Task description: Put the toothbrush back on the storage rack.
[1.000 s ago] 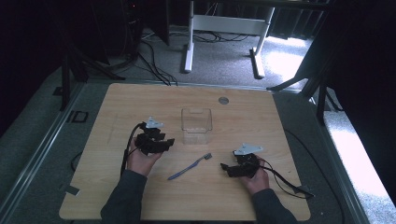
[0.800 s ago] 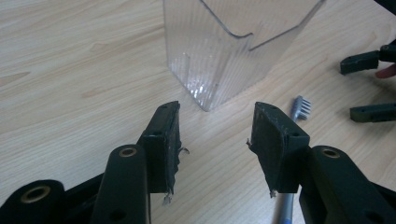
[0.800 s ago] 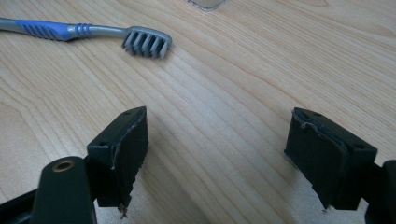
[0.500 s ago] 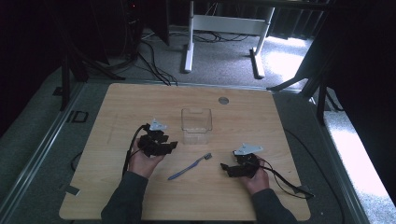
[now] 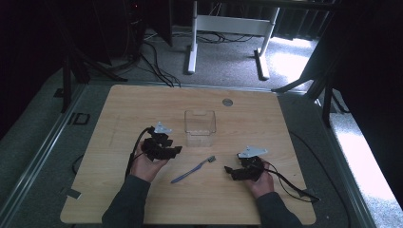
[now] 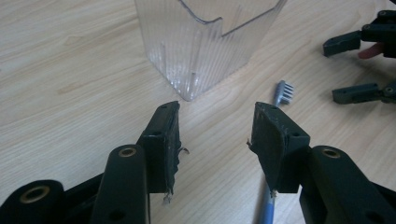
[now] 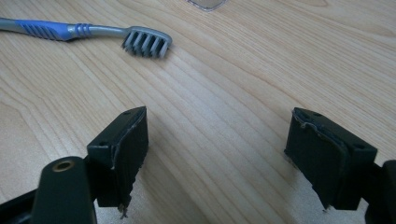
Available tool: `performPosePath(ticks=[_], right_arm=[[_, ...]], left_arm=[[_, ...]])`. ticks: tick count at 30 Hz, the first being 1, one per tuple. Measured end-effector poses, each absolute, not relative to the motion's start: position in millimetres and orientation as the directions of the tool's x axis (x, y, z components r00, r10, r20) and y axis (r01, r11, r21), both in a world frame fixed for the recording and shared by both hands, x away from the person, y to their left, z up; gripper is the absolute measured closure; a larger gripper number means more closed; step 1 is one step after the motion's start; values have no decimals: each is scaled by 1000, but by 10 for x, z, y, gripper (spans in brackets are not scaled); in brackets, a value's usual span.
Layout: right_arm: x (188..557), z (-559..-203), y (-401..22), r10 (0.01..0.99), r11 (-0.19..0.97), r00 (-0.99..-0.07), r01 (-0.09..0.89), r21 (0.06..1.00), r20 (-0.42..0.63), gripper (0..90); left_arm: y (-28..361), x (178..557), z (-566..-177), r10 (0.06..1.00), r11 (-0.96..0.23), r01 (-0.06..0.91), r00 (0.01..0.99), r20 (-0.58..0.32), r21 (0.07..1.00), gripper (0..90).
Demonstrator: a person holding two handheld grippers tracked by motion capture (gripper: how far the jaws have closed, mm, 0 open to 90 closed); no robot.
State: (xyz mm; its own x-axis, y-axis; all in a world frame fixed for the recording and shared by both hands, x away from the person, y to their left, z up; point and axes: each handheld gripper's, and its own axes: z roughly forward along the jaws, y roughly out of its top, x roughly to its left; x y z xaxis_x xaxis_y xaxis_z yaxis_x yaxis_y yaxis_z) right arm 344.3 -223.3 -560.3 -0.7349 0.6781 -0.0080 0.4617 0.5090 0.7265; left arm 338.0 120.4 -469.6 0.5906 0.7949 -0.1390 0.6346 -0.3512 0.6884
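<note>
Two claws sit over the wooden table [image 5: 142,104], one in each of the person's hands, and from the high view I see the left claw [image 5: 177,150] just left of a clear plastic container [image 5: 200,127] and the right claw [image 5: 229,172] nearer the front edge, with a blue toothbrush [image 5: 192,170] lying flat between them. That view is too coarse for me to judge the jaws; the gripper views settle it. In the left gripper view my left claw [image 6: 215,126] stands open with nothing between its jaws, pointing at a near corner of the container [image 6: 205,42], whose ribbed walls and notched rim run off the top of the frame. The toothbrush [image 6: 281,92] shows its bristled head beyond the right jaw, the handle mostly hidden behind that jaw, and the other claw [image 6: 362,65] appears far right, cut off at the edge. In the right gripper view my right claw [image 7: 215,135] gapes wider, empty, over bare wood; the toothbrush [image 7: 84,33] lies bristles-down at upper left, its handle cut off, and only a sliver of the container [image 7: 206,3] shows at the top.
</note>
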Motion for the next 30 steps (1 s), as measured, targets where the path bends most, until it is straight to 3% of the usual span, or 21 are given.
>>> performPosePath(ticks=[30], right_arm=[[3444,-5603,-2233,678,509,-735,461,727,-9,206]], left_arm=[[1019,3383,-4617,753,-438,645,643,-136,627,541]])
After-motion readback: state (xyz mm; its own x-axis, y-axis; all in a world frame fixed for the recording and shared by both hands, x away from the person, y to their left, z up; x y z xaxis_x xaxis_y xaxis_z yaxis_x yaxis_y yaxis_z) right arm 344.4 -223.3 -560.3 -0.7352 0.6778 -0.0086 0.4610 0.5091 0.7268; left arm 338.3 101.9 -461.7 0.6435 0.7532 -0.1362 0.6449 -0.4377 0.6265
